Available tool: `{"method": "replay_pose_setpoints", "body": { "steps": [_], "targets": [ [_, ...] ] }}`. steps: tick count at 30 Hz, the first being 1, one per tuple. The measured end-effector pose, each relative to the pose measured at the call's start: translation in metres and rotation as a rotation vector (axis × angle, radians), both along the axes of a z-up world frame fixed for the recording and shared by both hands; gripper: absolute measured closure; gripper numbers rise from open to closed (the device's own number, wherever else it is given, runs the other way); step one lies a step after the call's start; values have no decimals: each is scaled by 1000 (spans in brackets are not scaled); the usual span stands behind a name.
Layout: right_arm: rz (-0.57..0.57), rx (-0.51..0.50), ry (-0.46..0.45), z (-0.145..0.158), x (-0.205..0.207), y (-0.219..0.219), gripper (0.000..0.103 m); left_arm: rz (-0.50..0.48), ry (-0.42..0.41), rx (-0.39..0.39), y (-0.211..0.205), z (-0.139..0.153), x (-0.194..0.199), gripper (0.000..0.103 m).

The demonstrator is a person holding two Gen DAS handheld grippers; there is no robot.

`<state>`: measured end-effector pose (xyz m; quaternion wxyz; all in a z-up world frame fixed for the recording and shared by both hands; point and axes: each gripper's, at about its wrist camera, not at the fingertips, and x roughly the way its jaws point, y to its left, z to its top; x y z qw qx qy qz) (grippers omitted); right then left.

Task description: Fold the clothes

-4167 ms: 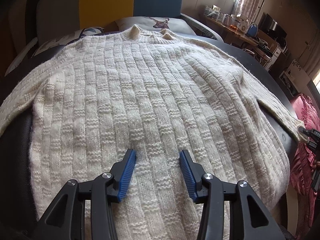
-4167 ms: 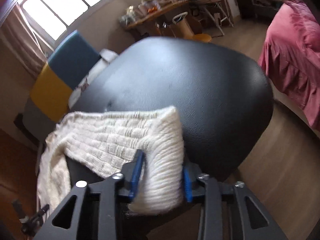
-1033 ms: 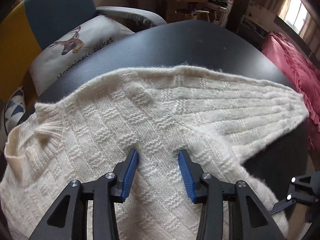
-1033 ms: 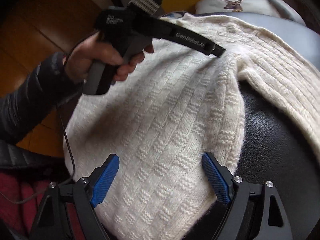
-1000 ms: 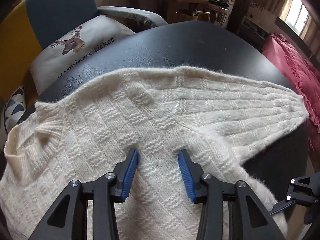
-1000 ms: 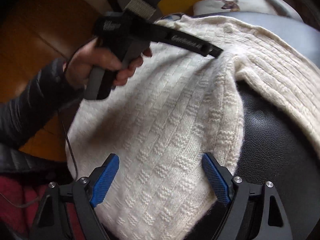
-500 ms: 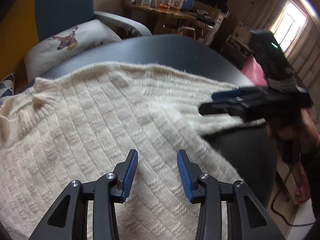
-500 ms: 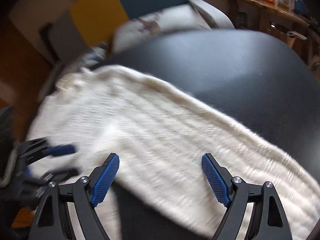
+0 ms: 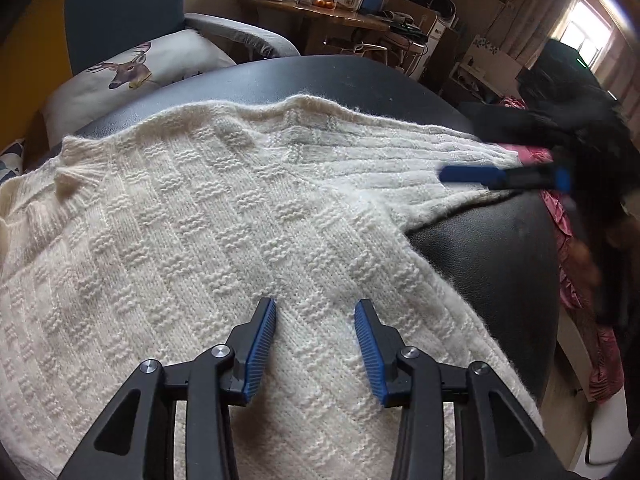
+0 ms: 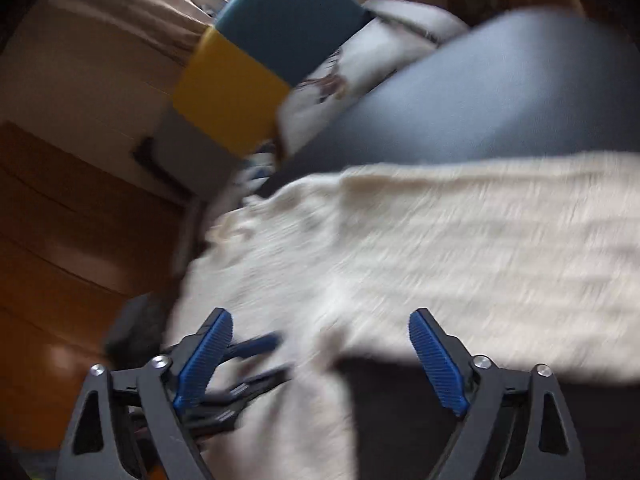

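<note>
With both grippers' fingers hanging open, the left gripper [image 9: 315, 346] should be pinning the sweater [image 9: 192, 216] body while the right gripper [image 10: 320, 364] is grabbing the sleeve [image 9: 432, 156] cuff to fold inward.

Hand-held gripper [image 9: 315, 344] — black arms, ribbed blue pads, silver screws.

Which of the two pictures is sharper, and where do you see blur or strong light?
Left wrist view: sharp on the sweater knit and the left gripper, but the right gripper is smeared by motion, and the window at top right is overexposed. Right wrist view: motion blur everywhere; the sweater texture is streaked, and only the right gripper with its open jaws stays crisp.
</note>
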<state>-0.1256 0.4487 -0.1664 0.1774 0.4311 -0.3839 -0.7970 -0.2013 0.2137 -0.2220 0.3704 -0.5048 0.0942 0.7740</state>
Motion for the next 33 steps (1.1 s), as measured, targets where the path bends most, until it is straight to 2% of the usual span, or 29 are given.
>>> {"method": "replay_pose_setpoints", "body": {
  "steps": [3,5,9,14,15,17,18,20,22,24,25,26,29,32,33],
  "targets": [
    [-125,-106,-33,-17,27,5,6,22,20,38,-3,10,3,63],
    [-241,-134,-80,-29,33,11,6,17,21,54,-1,13,3,62],
    [-411,-89,-73,-30,26,11,6,5,-2,36,-1,3,7,62],
    [-459,24,-53,-26,-6,1,4,14,-13,68,-9,1,8,62],
    [-481,36,-39,-27,-8,0,7,15,-15,74,-10,1,9,62],
    [-514,33,-31,-26,-8,5,54,7,-6,67,-9,3,13,62],
    [-510,25,-47,-26,-11,11,95,-1,1,57,-8,3,15,62],
    [-505,75,-50,-20,-22,14,94,-14,10,37,-6,4,17,62],
    [-477,256,-29,2,-27,12,95,-2,6,37,-7,11,18,63],
    [-423,499,-33,15,-34,3,94,-12,-7,123,-8,25,19,63],
    [-393,551,-65,10,-39,1,94,-37,1,156,-5,33,21,62],
    [-368,586,-92,5,-42,1,94,-60,14,153,2,37,21,62],
    [-340,565,-129,-15,-42,6,95,-129,39,97,32,35,20,62],
    [-332,551,-122,-16,-40,10,96,-169,12,-1,52,6,16,62],
    [-326,552,-118,-17,-40,11,96,-178,27,-33,55,-3,18,61]
  ]
}}
